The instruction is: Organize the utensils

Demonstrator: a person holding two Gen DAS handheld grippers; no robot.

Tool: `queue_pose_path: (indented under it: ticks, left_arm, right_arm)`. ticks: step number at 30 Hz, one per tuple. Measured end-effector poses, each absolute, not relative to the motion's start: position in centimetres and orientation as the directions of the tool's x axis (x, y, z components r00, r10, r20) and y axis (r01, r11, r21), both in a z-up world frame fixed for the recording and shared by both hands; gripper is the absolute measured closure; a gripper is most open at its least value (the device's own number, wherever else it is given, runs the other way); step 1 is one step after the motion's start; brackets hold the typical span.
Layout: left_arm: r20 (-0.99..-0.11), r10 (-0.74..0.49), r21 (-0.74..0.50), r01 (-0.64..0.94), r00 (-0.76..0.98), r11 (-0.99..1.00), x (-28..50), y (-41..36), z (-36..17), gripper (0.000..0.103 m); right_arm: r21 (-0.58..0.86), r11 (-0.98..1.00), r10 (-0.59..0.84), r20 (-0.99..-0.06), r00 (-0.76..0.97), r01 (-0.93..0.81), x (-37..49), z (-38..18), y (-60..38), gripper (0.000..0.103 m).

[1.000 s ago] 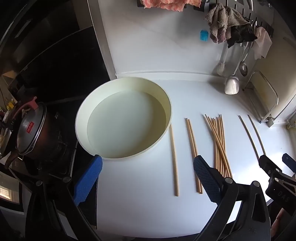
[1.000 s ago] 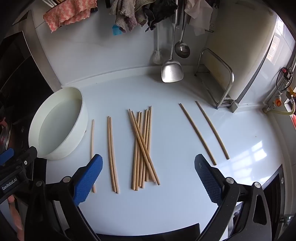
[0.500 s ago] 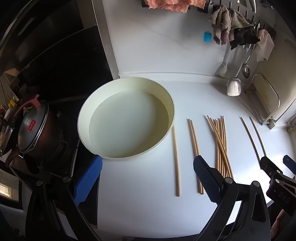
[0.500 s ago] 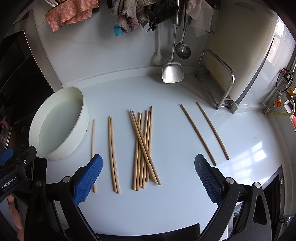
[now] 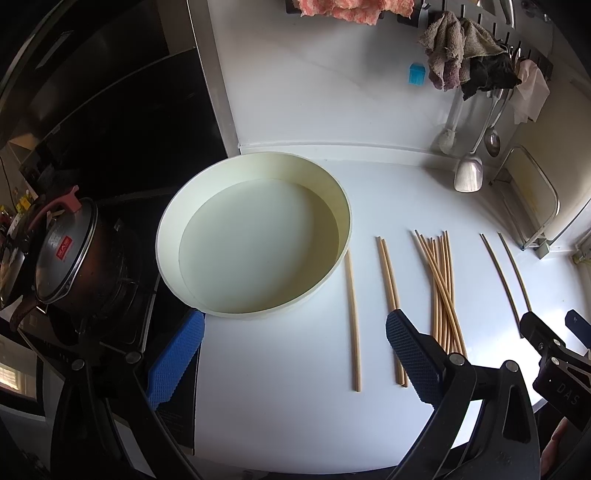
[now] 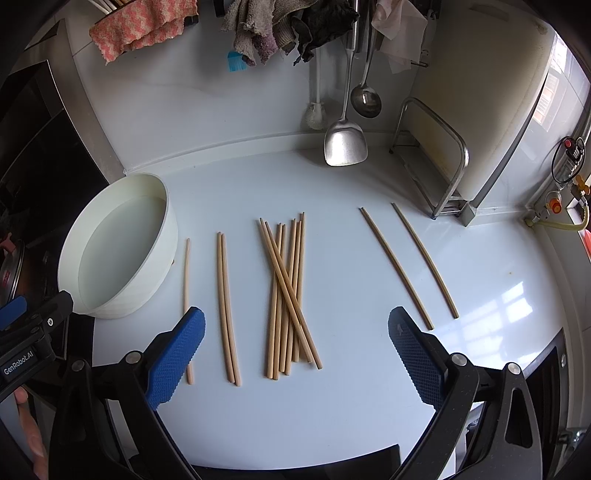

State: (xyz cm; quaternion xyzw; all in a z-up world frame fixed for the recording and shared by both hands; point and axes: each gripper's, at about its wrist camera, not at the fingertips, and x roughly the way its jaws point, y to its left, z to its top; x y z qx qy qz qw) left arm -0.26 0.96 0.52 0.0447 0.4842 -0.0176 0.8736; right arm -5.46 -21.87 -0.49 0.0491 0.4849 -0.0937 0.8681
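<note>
White kitchen countertop with white backsplash; black glass stove panel at 9 o'clock in both views. Item: round cream basin, empty, at 9 o'clock of the right wrist view and centre of the left wrist view, standing on the counter at the stove edge. Item: single wooden chopstick, lying just beside the basin at its 3 o'clock, apart from the others. Item: pair of chopsticks, side by side and touching, next toward 3 o'clock. Item: loose pile of chopsticks, several lying roughly parallel with two crossed diagonally over them, centre of the right wrist view. Item: two darker chopsticks, lying apart from each other, slanted, at 3 o'clock of the pile. Item: lidded pressure cooker on the stove, 9 o'clock of the left wrist view. Wall rail at 12 o'clock carries a pink cloth, grey rags, a steel spatula, a ladle and a white brush; a small blue item is fixed to the wall. Metal rack with a cutting board at 2 o'clock. Left gripper: blue pads spread wide, nothing between them, hovering over the near counter by the basin. Right gripper: blue pads spread wide, empty, poised above the near ends of the pile and pair
</note>
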Motion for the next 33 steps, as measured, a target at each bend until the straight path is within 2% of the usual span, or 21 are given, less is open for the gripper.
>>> queue_pose_path:
  ticks: [33]
  left_arm:
    - [-0.846,0.013,0.057,0.066,0.534,0.996,-0.24,1.54,0.41,0.006]
  right_arm:
    - [-0.007,0.978,-0.115,-0.850,0.513,0.208,-5.43,-0.42,-21.28,0.008]
